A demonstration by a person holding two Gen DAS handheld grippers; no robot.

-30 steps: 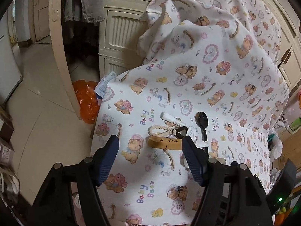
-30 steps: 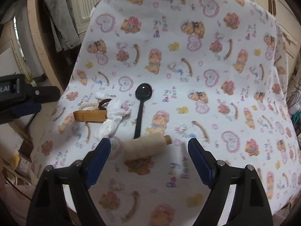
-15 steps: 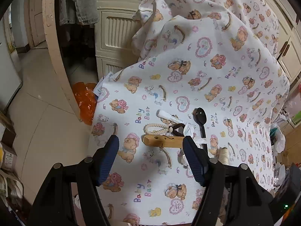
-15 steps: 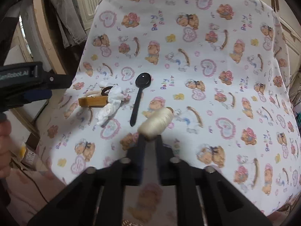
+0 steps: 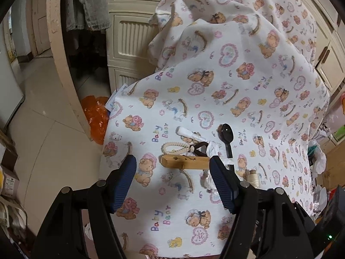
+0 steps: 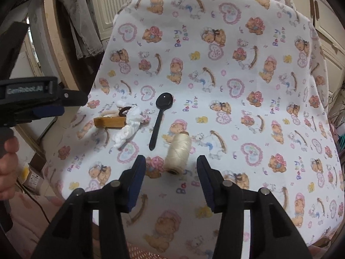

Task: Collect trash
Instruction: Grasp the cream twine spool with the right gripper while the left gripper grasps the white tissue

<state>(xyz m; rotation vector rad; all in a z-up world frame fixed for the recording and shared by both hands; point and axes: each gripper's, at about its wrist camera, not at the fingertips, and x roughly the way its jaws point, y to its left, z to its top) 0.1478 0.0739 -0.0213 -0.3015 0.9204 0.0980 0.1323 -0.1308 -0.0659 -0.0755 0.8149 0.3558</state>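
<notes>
Right claw: jaws apart (just reopening), nothing gripped. Thread spool is seen just ahead between them, long axis along the reach. Crumpled tissue lies ahead-left, nearer the open, empty left claw.

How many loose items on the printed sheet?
5, maybe more hidden: wooden clothespin, braided loop with dark ring behind it, crumpled white tissue beside it, black spoon, thread spool nearest the right gripper.
</notes>
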